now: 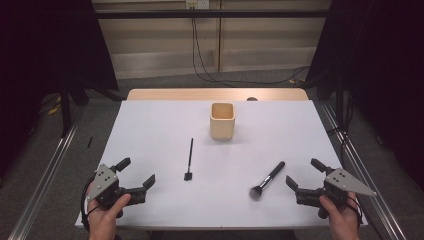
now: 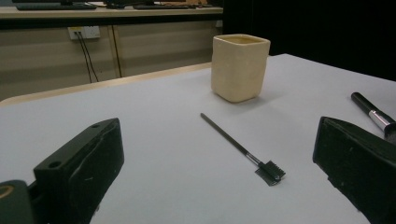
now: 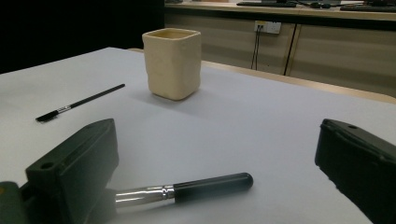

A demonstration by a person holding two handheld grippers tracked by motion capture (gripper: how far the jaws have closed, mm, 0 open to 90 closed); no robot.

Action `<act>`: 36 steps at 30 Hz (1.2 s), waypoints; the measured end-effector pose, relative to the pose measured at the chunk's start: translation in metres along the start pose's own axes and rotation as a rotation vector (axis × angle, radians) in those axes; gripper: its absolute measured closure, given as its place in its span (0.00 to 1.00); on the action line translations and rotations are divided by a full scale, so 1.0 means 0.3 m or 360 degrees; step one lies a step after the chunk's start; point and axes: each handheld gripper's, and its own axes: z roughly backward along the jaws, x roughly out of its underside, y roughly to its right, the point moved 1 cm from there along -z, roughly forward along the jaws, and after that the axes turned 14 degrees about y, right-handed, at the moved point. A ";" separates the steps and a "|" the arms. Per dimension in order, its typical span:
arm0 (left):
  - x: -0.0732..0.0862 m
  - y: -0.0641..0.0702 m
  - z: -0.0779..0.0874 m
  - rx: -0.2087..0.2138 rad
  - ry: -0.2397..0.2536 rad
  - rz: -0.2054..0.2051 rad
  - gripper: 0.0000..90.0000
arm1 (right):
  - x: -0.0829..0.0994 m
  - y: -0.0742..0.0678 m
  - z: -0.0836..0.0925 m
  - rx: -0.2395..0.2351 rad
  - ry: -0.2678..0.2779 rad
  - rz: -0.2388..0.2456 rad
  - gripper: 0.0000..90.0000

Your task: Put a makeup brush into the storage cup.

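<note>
A cream square cup [image 1: 222, 120] [image 2: 239, 67] [image 3: 173, 63] stands upright at the back middle of the white table. A thin black brow brush [image 1: 189, 159] [image 2: 243, 149] [image 3: 79, 103] lies in front of it, comb end toward me. A thicker makeup brush [image 1: 267, 180] [image 3: 205, 185] with a black handle lies to the right, bristles toward me; its handle [image 2: 372, 113] reaches the left gripper view's right edge. My left gripper [image 1: 137, 171] [image 2: 219, 163] is open near the front left corner, holding nothing. My right gripper [image 1: 304, 173] [image 3: 217, 163] is open at the front right, just right of the makeup brush.
The white table surface [image 1: 160, 125] ends in a wooden strip at the far edge. Dark curtains hang on both sides, metal rails run along the floor, and cables trail down the back wall.
</note>
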 end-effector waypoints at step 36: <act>-0.060 0.019 -0.057 0.0040 0.0004 -0.0025 0.04 | -0.003 -0.015 -0.012 -0.0095 -0.0007 0.0005 0.00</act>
